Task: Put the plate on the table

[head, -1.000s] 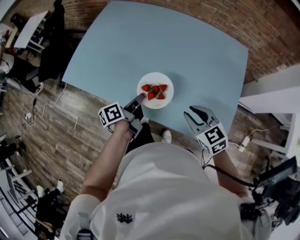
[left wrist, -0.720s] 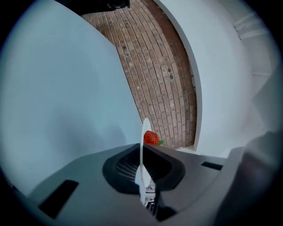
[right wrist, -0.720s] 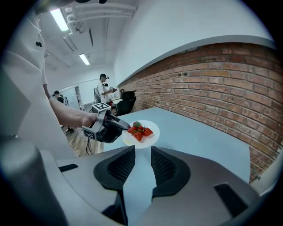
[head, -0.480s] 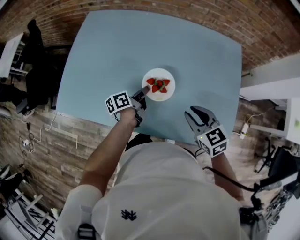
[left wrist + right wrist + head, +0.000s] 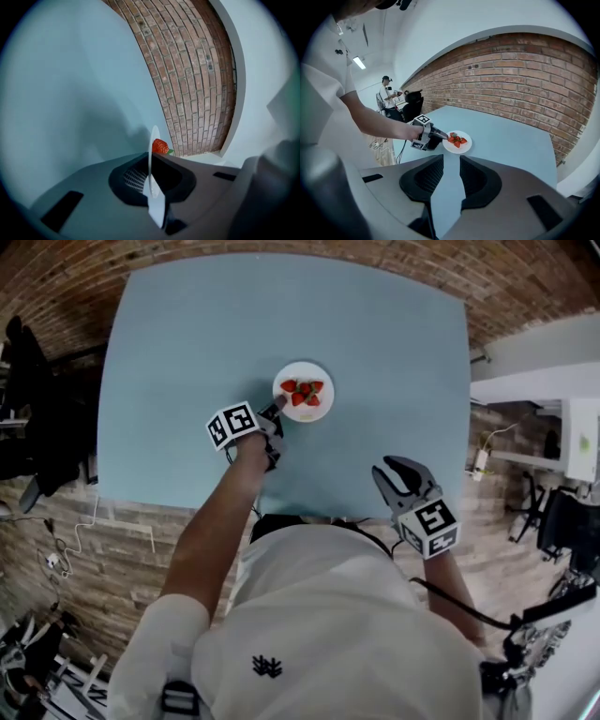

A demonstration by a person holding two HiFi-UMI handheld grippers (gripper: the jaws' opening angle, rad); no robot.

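A white plate (image 5: 320, 407) with several red strawberries (image 5: 302, 393) is over the middle of the light blue table (image 5: 187, 343). My left gripper (image 5: 277, 405) is shut on the plate's near-left rim. In the left gripper view the plate (image 5: 151, 161) shows edge-on between the jaws, with one strawberry (image 5: 160, 146) beyond it. I cannot tell whether the plate rests on the tabletop. My right gripper (image 5: 397, 469) hangs open and empty at the table's front edge. Its own view shows the plate (image 5: 466, 143), the left gripper (image 5: 436, 134) and the right gripper (image 5: 451, 180).
Brick wall (image 5: 520, 70) runs behind the table. Wooden floor with cables (image 5: 66, 549) lies to the left, dark chairs (image 5: 28, 427) beside it. White furniture (image 5: 553, 381) stands right of the table. A person (image 5: 386, 91) stands far back.
My left gripper has carried the plate from near the table's front edge farther in over the table. The right gripper has stayed at the front edge.
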